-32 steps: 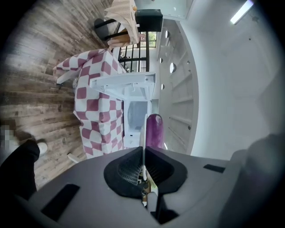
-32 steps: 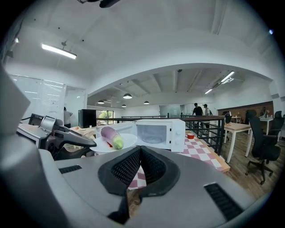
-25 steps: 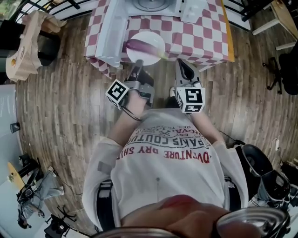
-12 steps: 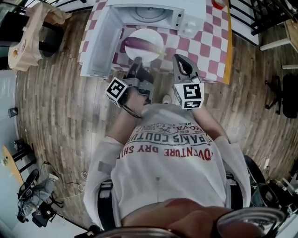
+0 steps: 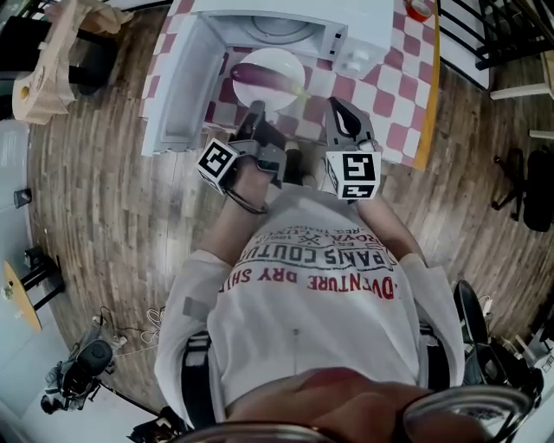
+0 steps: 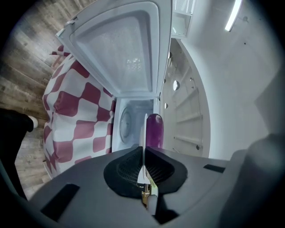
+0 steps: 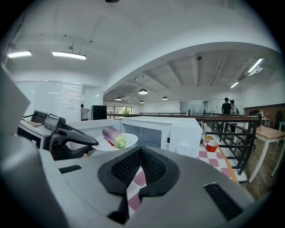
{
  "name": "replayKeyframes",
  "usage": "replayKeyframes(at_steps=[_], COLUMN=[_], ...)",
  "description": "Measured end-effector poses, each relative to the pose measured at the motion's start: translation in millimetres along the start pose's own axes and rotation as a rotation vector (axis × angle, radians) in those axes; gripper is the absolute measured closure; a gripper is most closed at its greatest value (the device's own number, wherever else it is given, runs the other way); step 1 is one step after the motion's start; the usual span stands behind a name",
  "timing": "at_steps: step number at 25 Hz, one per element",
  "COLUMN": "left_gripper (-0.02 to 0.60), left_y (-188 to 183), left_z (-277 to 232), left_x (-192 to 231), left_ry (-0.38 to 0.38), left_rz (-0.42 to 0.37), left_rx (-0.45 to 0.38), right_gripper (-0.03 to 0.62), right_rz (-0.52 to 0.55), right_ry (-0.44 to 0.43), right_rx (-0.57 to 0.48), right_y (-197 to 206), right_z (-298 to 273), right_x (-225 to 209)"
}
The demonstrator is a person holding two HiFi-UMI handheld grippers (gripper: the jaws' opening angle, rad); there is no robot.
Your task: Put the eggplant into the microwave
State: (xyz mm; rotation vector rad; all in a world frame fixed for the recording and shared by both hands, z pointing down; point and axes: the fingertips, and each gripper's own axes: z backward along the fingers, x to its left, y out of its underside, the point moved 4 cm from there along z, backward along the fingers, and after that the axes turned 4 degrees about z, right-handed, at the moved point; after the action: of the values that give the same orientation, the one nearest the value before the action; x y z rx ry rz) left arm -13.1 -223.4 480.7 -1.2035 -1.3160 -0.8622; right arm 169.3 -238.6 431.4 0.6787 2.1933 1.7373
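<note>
Transport step: left gripper [image 5: 256,112] clamps the plate [image 5: 279,97] rim, eggplant [image 5: 262,76] aboard, inside the table [image 5: 389,95] near edge facing the open microwave [image 5: 290,24]; right gripper [image 5: 340,109] closed, empty; next likely needs level insertion.

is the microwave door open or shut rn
Open. The door stands swung out to the side of the microwave, and the left gripper view looks into the cavity at the turntable.

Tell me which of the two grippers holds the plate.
The left gripper: its jaws are shut on the rim of the white plate with the eggplant. The right gripper holds nothing.
</note>
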Motion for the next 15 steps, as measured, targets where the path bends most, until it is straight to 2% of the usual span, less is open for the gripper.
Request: replayKeyframes(at_steps=[8, 15], left_gripper=[0.545, 0.545], left_y=[-23, -52], left_z=[-70, -118], left_x=[3, 23], left_ry=[-0.029, -0.086], left_rz=[-0.004, -0.007], left_rx=[0.041, 0.093], right_gripper=[0.572, 0.572], right_rz=[0.000, -0.005], right_ry=[0.029, 0.051], right_rx=[0.031, 0.061], right_y=[-4, 3], right_z=[-56, -107], right_x=[-20, -28])
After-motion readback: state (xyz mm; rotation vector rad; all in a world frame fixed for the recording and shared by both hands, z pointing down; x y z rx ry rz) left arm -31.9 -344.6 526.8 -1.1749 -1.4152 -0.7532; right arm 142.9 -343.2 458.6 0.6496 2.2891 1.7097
